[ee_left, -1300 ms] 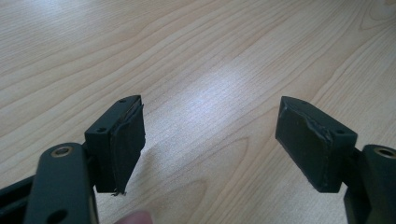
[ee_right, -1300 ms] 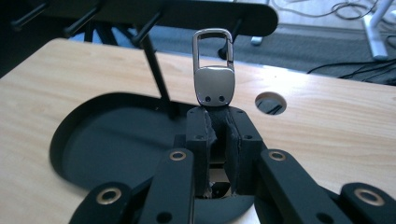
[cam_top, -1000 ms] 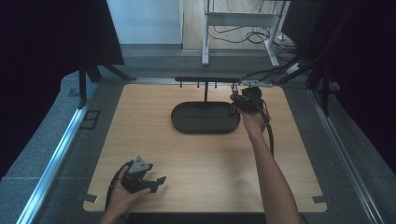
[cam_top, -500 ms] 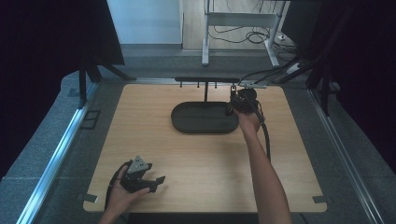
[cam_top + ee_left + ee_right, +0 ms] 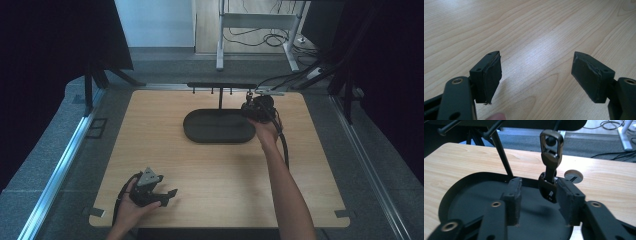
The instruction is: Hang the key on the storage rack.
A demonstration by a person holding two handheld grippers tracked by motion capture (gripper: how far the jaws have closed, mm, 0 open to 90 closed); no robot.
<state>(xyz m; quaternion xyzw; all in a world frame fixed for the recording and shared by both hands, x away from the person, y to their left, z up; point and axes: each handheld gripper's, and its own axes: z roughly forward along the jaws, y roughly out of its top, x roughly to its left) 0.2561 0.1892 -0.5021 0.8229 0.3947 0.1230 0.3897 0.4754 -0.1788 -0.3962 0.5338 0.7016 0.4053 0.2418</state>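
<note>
A dark key fob (image 5: 549, 173) hangs by its loop from a peg of the black stand (image 5: 219, 125) (judged already hung). The right gripper (image 5: 537, 197), fingers apart around it, remains there. The left gripper (image 5: 150, 187), fingers apart, rests on the table (image 5: 210, 170), well short of the stand.

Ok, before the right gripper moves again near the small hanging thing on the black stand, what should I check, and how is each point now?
1. Metal loop of the dark key fob sits over the black peg: ok.
2. Fob lies between the jaws of the right gripper: ok, much nearer one jaw.
3. Jaws shut on the fob: not ok, a gap is open.
4. Nearer jaw touches the fob: cannot tell.
5. Left gripper open, holding nothing, over the light wooden table: ok.
6. Black oval stand base bare under the fob: ok.
</note>
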